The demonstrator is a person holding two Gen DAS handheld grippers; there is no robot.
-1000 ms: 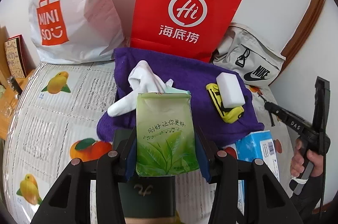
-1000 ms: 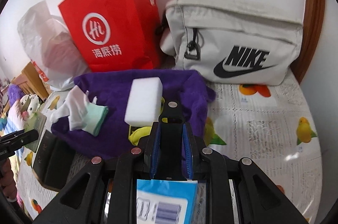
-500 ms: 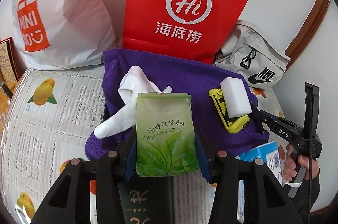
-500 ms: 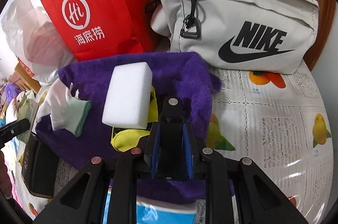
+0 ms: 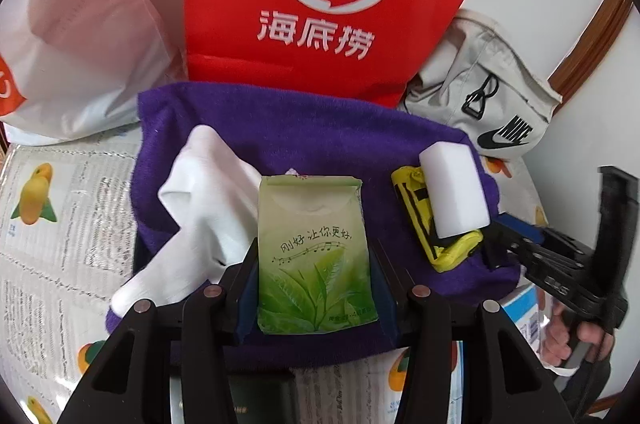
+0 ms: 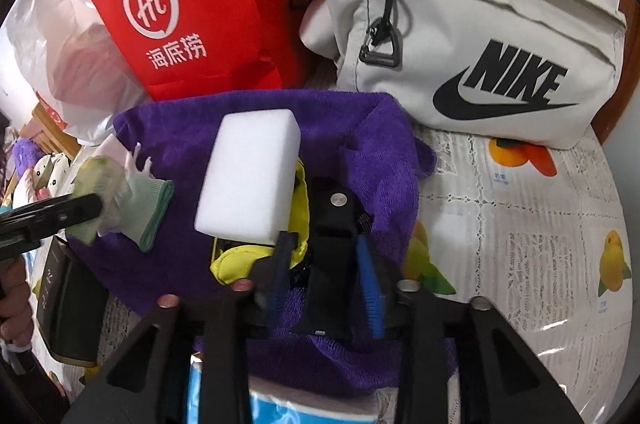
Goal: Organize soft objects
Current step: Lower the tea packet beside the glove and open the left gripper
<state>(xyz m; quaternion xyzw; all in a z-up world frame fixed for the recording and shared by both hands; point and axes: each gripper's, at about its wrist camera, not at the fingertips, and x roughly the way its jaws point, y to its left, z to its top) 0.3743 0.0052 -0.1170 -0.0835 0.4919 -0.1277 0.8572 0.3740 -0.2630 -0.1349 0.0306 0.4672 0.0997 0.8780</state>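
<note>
Left wrist: left gripper (image 5: pixel 316 260) grips the tissue pack (image 5: pixel 314 256) above the purple towel (image 5: pixel 320 139).

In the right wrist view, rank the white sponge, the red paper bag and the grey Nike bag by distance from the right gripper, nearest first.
1. White sponge: just up-left of the right gripper, lying on the purple towel.
2. Grey Nike bag: upper right, behind the towel.
3. Red paper bag: upper left, standing by the wall.

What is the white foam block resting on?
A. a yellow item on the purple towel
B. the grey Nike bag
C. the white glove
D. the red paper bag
A: the white foam block lies on a yellow item, which lies on the purple towel.
</note>
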